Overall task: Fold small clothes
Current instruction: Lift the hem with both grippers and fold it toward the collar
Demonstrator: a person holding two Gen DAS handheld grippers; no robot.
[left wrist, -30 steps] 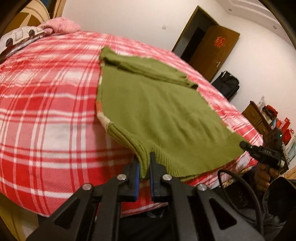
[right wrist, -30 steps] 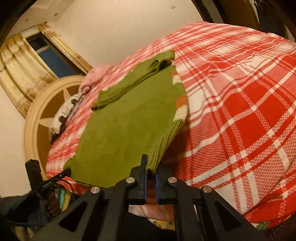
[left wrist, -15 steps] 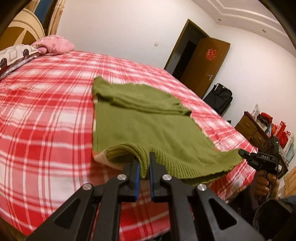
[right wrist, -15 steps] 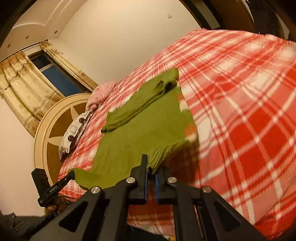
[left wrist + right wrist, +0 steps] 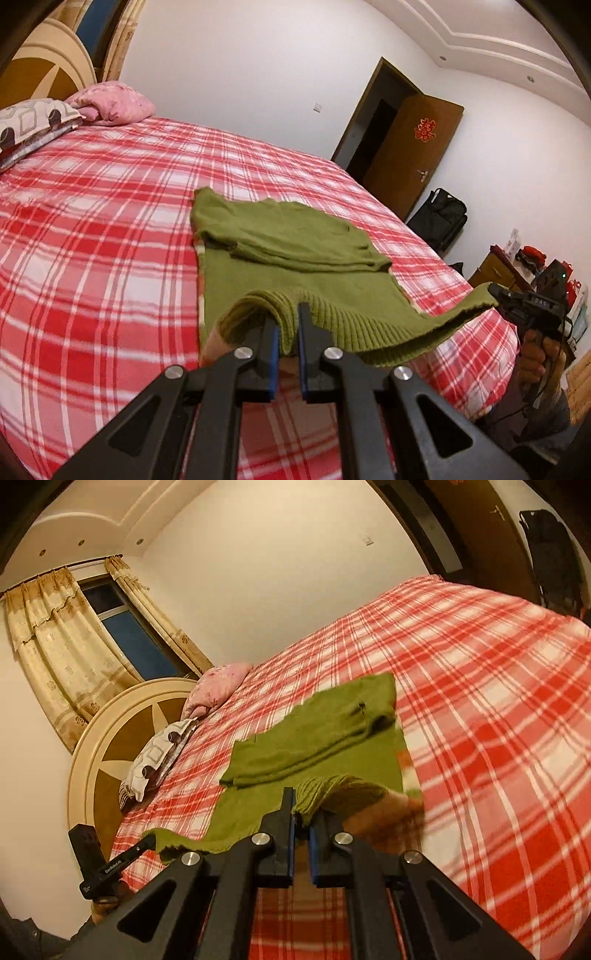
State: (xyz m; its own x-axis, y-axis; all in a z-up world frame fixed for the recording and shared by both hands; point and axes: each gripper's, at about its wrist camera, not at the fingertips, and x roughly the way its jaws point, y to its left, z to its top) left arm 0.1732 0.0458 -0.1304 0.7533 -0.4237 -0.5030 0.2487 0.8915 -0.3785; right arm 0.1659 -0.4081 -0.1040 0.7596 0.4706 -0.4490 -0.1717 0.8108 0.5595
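An olive-green knitted sweater (image 5: 295,254) lies on the red plaid bed (image 5: 92,258), its sleeves folded across the far part. My left gripper (image 5: 288,325) is shut on one corner of the ribbed hem, lifted off the bed. My right gripper (image 5: 302,812) is shut on the other hem corner. The hem hangs raised between the two, curling over the sweater's body (image 5: 314,734). The right gripper (image 5: 496,291) also shows at the right of the left wrist view, held by a hand. The left gripper (image 5: 149,840) shows at the lower left of the right wrist view.
Pillows (image 5: 37,118) and a pink cushion (image 5: 114,103) lie at the headboard (image 5: 122,738). An open brown door (image 5: 410,155), a black suitcase (image 5: 439,221) and a wooden cabinet (image 5: 495,269) stand past the bed's far side. A curtained window (image 5: 122,627) is behind the headboard.
Both grippers have risen and moved toward the sweater's far end, carrying the hem up off the bed so it starts to fold over the body.
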